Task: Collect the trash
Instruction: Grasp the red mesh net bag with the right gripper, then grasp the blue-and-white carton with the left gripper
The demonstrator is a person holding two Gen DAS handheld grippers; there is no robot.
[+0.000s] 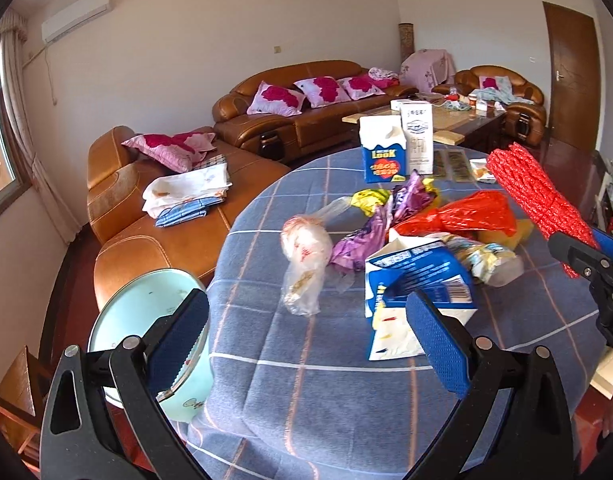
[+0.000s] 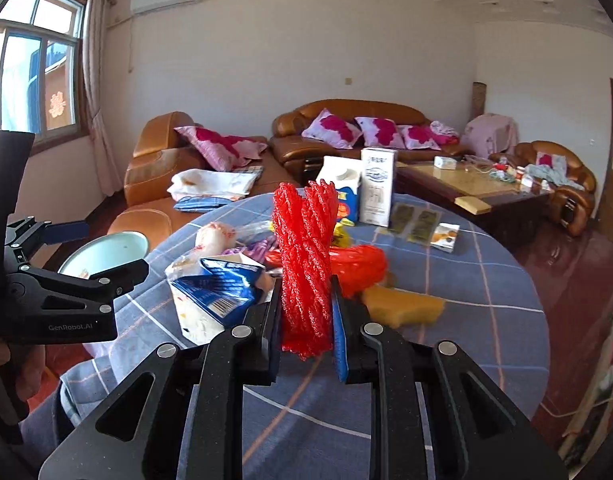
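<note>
Two grippers work over a round bench [image 1: 346,400] covered in blue checked cloth. The right gripper [image 2: 306,320] is closed tight on a bundle of red foam netting [image 2: 304,256], held upright above the cloth; in the left wrist view the same netting [image 1: 534,188] juts in from the right edge. The left gripper [image 1: 306,340] hangs wide open with nothing between its blue pads, above the bench's near edge. Just ahead of it lies a crushed blue-and-white carton [image 1: 418,280], with a clear plastic bag [image 1: 306,256], purple wrapper [image 1: 370,224] and red plastic bag [image 1: 466,212] heaped near it. Farther back, two upright cartons [image 1: 398,148] stand side by side. A pale blue bin [image 1: 146,320] sits beside the bench's left edge.
</note>
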